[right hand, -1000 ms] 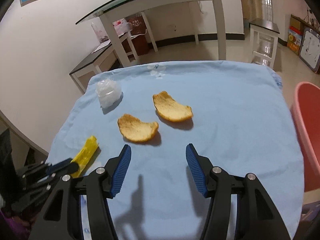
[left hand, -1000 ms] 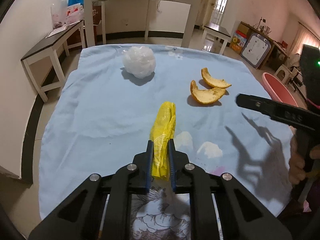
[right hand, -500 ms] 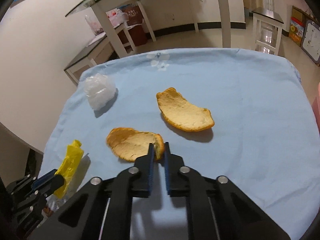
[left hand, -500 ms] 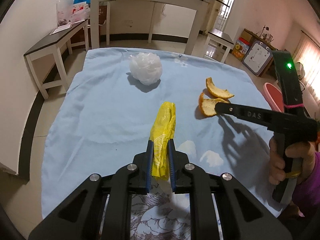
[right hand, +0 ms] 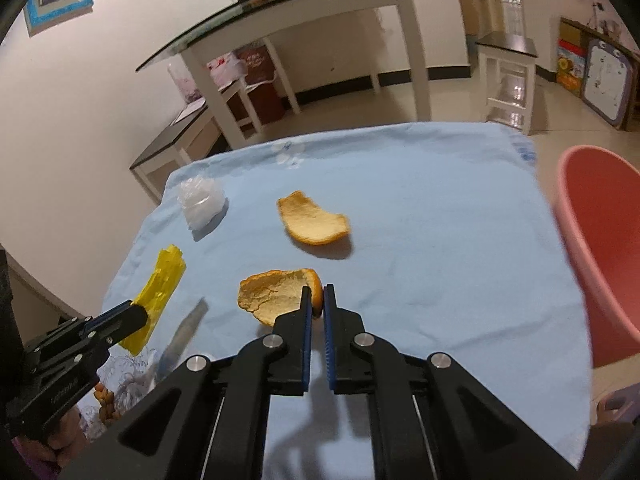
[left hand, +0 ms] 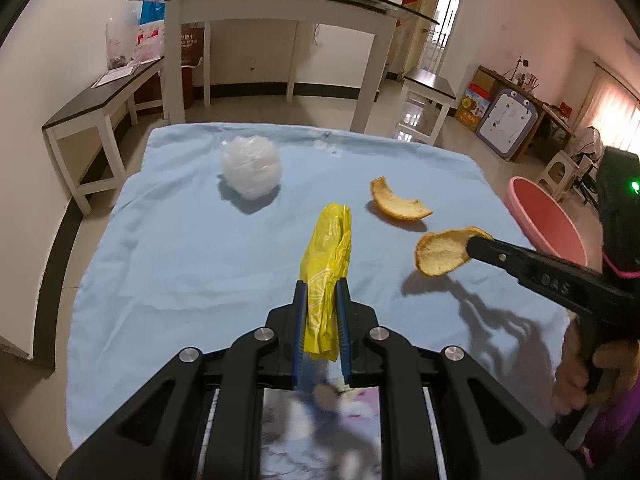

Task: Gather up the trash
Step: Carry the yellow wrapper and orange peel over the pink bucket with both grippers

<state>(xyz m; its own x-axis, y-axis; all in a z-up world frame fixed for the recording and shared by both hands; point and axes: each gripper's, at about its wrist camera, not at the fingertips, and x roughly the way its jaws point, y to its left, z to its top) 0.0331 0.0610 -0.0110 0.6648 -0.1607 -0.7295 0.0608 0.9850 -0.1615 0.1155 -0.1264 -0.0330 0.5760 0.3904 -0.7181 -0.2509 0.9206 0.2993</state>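
Observation:
My left gripper (left hand: 322, 292) is shut on a crumpled yellow plastic bag (left hand: 328, 256), held above the blue cloth; the bag also shows in the right wrist view (right hand: 158, 284). My right gripper (right hand: 317, 300) is shut on the edge of an orange peel (right hand: 276, 294) and holds it lifted off the cloth; the peel also shows in the left wrist view (left hand: 444, 252). A second orange peel (right hand: 314, 222) (left hand: 398, 206) lies on the cloth. A white crumpled plastic ball (left hand: 251, 168) (right hand: 201, 202) sits at the far left.
A pink basin (right hand: 600, 240) (left hand: 548, 220) stands off the table's right edge. The blue cloth (left hand: 180, 248) covers the table. A glass-topped white table (left hand: 280, 4) and a low bench (left hand: 100, 104) stand behind.
My right gripper closed on the near orange peel and lifted it off the cloth. My left gripper raised the yellow bag slightly.

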